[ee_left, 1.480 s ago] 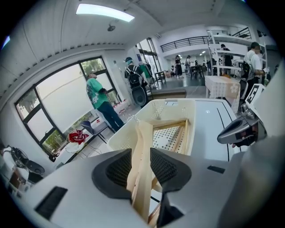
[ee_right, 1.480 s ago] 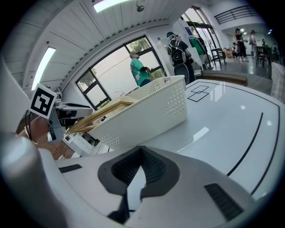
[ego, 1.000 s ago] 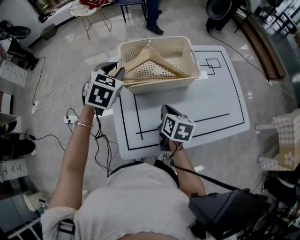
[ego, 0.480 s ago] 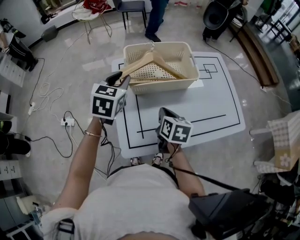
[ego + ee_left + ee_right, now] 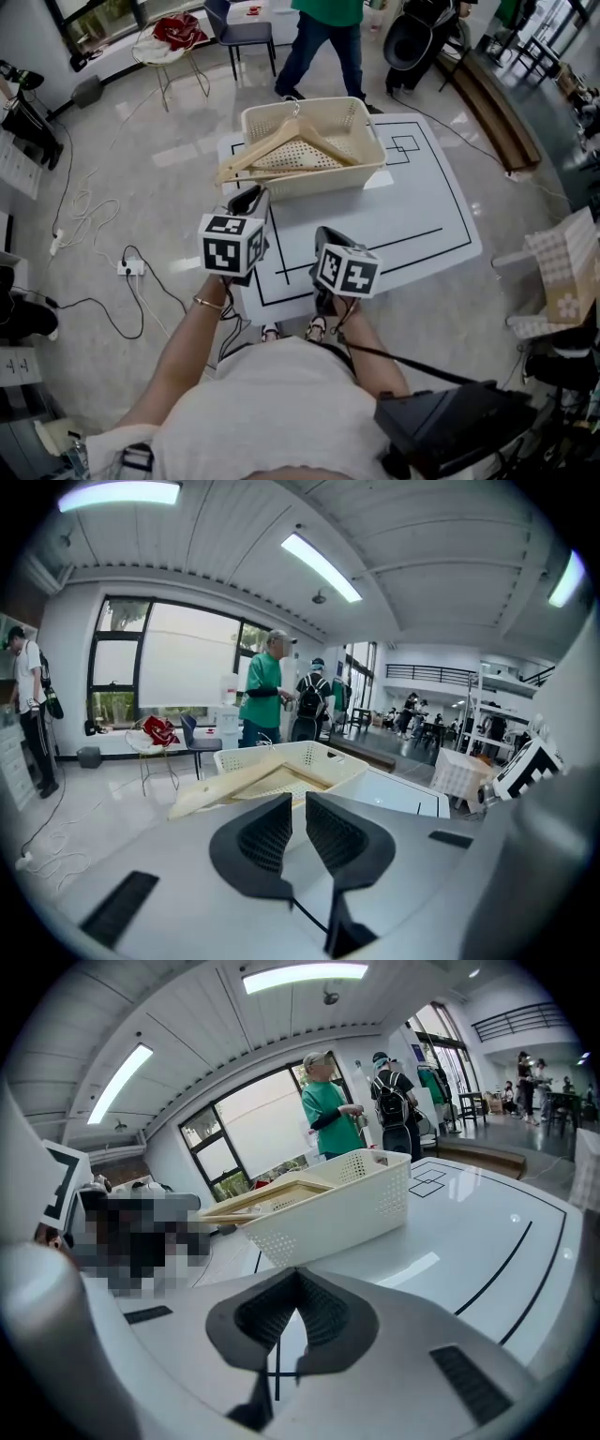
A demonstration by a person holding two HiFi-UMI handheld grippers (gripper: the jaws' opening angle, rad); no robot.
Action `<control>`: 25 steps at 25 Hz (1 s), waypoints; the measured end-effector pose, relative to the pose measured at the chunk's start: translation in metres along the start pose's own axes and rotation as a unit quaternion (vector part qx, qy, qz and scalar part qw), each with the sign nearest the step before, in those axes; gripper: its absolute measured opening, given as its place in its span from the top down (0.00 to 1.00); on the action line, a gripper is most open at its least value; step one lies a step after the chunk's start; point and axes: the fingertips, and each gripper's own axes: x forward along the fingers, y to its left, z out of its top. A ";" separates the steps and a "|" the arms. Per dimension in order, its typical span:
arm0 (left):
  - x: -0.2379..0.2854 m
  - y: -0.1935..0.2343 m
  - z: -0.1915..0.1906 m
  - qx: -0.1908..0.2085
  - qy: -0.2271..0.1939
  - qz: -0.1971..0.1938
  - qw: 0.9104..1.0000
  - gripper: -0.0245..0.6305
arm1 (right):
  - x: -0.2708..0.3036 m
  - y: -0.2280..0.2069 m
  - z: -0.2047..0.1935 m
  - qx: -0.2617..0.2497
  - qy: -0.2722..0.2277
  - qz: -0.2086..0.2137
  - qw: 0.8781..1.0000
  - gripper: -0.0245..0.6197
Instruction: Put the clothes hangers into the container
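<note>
In the head view we see the basket (image 5: pixel 319 178) on the table (image 5: pixel 422 216), close to its far left corner. The wooden hangers (image 5: pixel 281 145) lie inside it, one arm poking out over the basket's left rim. Our left gripper (image 5: pixel 251 197) hangs over the table's near left part, apart from the basket. Our right gripper (image 5: pixel 323 236) is just beside it at the near edge. A person (image 5: pixel 328 28) in a green top stands beyond the far edge.

In the left gripper view we see the left gripper (image 5: pixel 298 803) closing its jaws. A narrow gap is left and nothing is between them. The basket (image 5: pixel 328 761) with the hangers (image 5: pixel 234 785) lies ahead.

In the right gripper view we see the right gripper (image 5: pixel 297 1274) with its jaws together at the tips and empty, over the table (image 5: pixel 487 1232). The basket (image 5: pixel 337 1208) stands beyond them, hangers (image 5: pixel 262 1199) showing above its rim
</note>
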 end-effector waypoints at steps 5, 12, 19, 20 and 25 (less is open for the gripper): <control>-0.003 -0.009 -0.018 -0.007 0.008 -0.012 1.000 0.91 | -0.007 0.004 -0.001 -0.001 -0.009 -0.014 1.000 0.94; -0.008 -0.017 -0.039 -0.016 0.016 -0.035 0.999 0.95 | -0.013 0.011 0.000 -0.003 -0.024 -0.032 0.999 0.94; -0.008 -0.018 -0.046 -0.031 0.014 -0.060 0.998 0.95 | -0.009 0.029 0.005 -0.005 -0.041 -0.034 0.999 0.94; -0.008 -0.018 -0.048 -0.032 0.015 -0.063 0.997 0.95 | -0.009 0.032 0.006 -0.005 -0.044 -0.032 0.998 0.94; -0.005 -0.022 -0.053 -0.038 0.017 -0.062 0.997 0.95 | -0.010 0.038 0.007 -0.015 -0.046 -0.022 0.999 0.94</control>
